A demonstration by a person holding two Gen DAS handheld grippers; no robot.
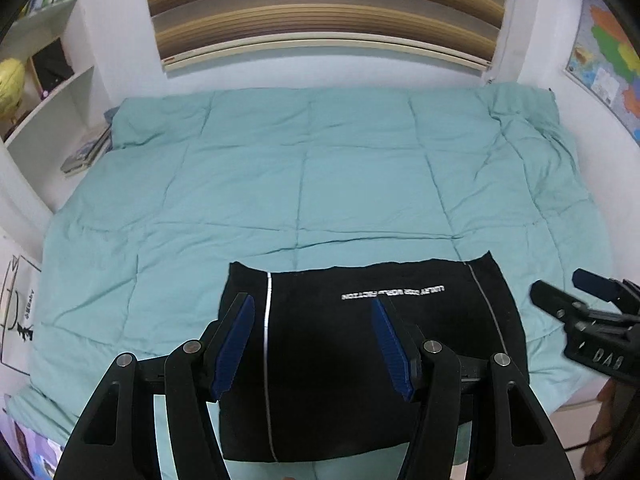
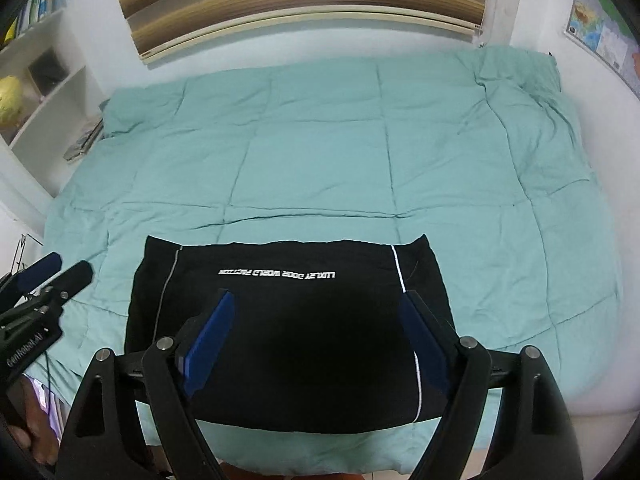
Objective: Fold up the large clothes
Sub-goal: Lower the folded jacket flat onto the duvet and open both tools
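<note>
The black garment (image 2: 288,332) lies folded in a neat rectangle on the near quilt (image 2: 360,152); both grippers (image 1: 314,344) (image 2: 316,340) hang above it, jaws spread and empty, so folding looks finished

garment (image 2: 280,320): "LUXURY DOGS WORLD FACTION" | left gripper (image 2: 36,316): "GenRobot.AI"

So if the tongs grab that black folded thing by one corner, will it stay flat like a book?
Probably not. The black garment is soft cloth lying flat in layers on the quilt, so it would likely droop and come unfolded. It looks unlikely to slide or roll by itself. Both the left tongs and the right tongs are open above it.
</note>
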